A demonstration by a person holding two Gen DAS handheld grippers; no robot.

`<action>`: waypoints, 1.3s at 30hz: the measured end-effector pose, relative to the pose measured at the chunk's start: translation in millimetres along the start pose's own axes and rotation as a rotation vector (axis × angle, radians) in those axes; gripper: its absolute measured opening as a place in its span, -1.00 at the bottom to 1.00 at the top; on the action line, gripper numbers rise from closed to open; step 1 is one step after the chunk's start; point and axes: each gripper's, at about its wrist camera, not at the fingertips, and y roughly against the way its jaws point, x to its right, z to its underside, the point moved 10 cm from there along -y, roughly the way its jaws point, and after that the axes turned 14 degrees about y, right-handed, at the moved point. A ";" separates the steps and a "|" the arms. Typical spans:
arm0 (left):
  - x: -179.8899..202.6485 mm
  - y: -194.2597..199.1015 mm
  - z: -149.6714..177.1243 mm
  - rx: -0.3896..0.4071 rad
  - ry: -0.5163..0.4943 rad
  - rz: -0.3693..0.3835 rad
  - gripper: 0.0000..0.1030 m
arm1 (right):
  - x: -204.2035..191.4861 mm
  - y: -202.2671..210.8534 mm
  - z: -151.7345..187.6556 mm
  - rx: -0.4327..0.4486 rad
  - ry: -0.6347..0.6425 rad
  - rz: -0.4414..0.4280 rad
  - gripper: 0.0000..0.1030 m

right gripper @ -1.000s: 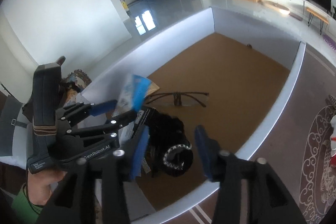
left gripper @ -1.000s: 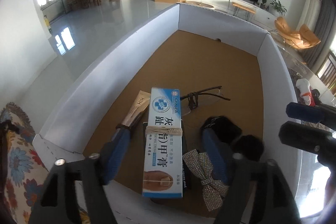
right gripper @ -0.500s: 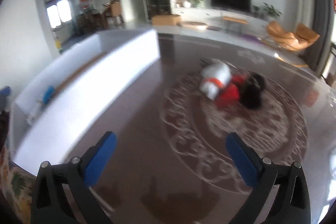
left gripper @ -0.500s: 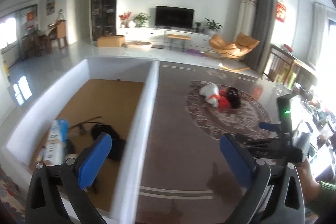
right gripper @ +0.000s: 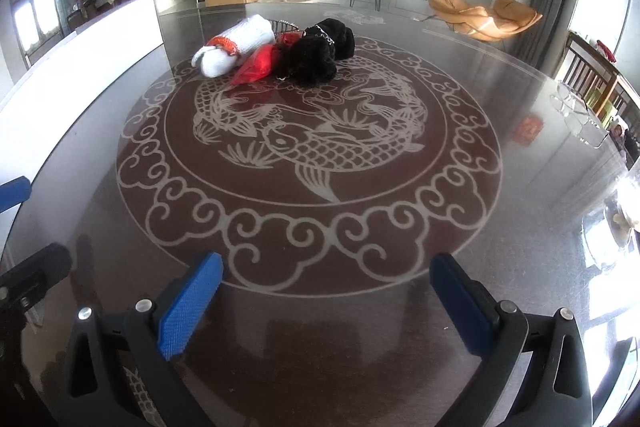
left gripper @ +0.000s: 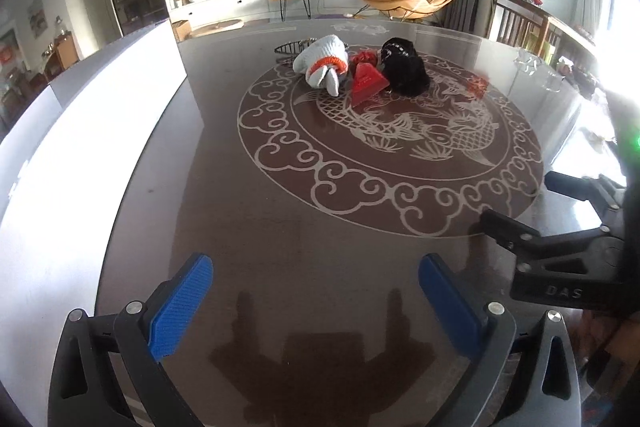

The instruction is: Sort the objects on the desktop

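A small pile lies on the far side of the glass table: a white rolled cloth with an orange band (left gripper: 322, 65) (right gripper: 236, 47), a red pouch (left gripper: 368, 83) (right gripper: 256, 65) and a black fuzzy item (left gripper: 404, 67) (right gripper: 320, 53). My left gripper (left gripper: 316, 301) is open and empty above the near table. My right gripper (right gripper: 326, 301) is open and empty, also near the front edge. The right gripper's body shows at the right of the left wrist view (left gripper: 568, 251).
A white-walled box (left gripper: 80, 131) (right gripper: 80, 55) stands along the left side of the table. The tabletop bears a round fish pattern (right gripper: 308, 147). Clear glass items (right gripper: 576, 111) sit at the far right. Chairs and a TV stand are beyond the table.
Both grippers have swung right, away from the box and its contents, and now face the patterned table and the pile. The left gripper let go of the blue-and-white carton, left in the box.
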 end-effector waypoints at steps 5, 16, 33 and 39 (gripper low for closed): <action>-3.9 -27.2 0.8 -0.043 0.001 -0.019 1.00 | 3.3 -3.0 2.3 -0.005 -0.031 -0.027 1.00; -1.4 -37.6 -6.9 -0.070 0.032 0.007 1.00 | 3.0 -2.2 2.4 -0.004 -0.030 -0.028 1.00; 4.2 -69.2 -47.9 -0.076 0.009 0.024 1.00 | 3.0 -2.3 2.3 -0.004 -0.030 -0.028 1.00; 14.5 -103.5 -91.1 -0.080 -0.005 0.034 1.00 | 3.0 -1.9 2.5 -0.004 -0.030 -0.028 1.00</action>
